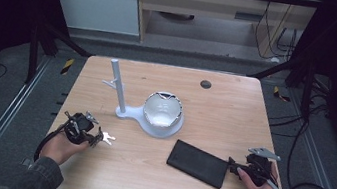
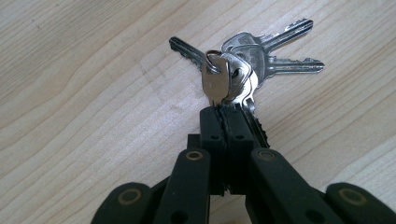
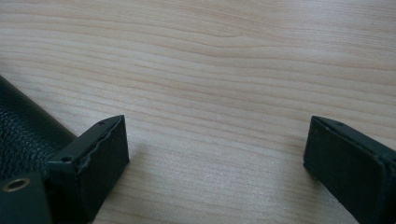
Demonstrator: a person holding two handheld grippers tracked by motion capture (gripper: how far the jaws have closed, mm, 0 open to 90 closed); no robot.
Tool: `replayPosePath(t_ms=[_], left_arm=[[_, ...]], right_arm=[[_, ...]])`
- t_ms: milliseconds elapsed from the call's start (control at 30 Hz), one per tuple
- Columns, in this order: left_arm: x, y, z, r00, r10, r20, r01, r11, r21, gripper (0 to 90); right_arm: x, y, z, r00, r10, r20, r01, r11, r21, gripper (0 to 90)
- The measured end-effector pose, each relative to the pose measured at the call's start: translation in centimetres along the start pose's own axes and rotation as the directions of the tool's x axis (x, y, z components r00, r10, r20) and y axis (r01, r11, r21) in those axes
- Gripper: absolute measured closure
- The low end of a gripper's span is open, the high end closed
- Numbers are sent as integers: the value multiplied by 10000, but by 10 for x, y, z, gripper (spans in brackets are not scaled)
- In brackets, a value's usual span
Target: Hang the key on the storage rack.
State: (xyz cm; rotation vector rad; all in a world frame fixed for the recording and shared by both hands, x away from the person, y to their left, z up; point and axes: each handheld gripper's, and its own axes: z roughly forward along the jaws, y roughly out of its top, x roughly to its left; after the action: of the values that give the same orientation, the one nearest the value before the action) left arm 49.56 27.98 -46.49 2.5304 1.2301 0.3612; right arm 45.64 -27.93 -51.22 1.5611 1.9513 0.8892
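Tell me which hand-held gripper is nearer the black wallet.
Right. The right hand-held gripper sits open at the black wallet's edge; the left hand-held gripper, across the table, is shut on the keys.

Silver keys [image 2: 243, 65] on a pale wood-grained table [image 1: 235, 109] — a white bowl [image 1: 162, 110] with a dark-flecked rim on a light grey stand [image 1: 121, 92] — a black pebble-textured wallet [image 1: 198, 163]; both grippers' jaws black.

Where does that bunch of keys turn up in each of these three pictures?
High view: bunch of keys lies lower left, at the left gripper tips.
Left gripper view: keys upper centre, one pinched in the shut jaws.
Right gripper view: not in it.
Shared landmark: the wooden table.
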Motion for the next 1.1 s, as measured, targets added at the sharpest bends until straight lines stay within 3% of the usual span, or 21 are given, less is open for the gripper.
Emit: replayPosePath(t_ms=[100,233,333,600,667,700,767,1067,1100], left_arm=[[3,-1,0,9998,-150,-110,148,9998,-117,893],[11,-5,0,9980,-562,299,568,9982,-201,894],[11,-6,2,9987,-422,300,422,9991,13,891],[8,-1,4,9993,-288,245,288,9996,-21,896],[7,-1,3,9998,-173,-140,171,9997,-161,898],[7,-1,2,9998,-204,-43,203,9996,-214,898],[6,0,-3,9996,-252,133,257,9991,-334,898],[-2,22,-54,9988,470,121,-464,9978,-467,899],[-2,22,-54,9988,470,121,-464,9978,-467,899]], right_arm=[[0,0,0,10000,-1,0,1,10000,-1,68],[0,0,0,10000,-1,3,1,10000,1,68],[0,0,0,10000,0,4,0,10000,0,68],[0,0,0,10000,-2,8,2,10000,0,69],[0,0,0,10000,3,10,-3,10000,-1,69],[0,0,0,10000,4,8,-4,10000,-2,69],[0,0,0,10000,2,8,-2,10000,-1,69],[1,0,0,10000,29,14,-29,10000,-2,71],[1,0,0,10000,28,20,-28,10000,-3,70]])
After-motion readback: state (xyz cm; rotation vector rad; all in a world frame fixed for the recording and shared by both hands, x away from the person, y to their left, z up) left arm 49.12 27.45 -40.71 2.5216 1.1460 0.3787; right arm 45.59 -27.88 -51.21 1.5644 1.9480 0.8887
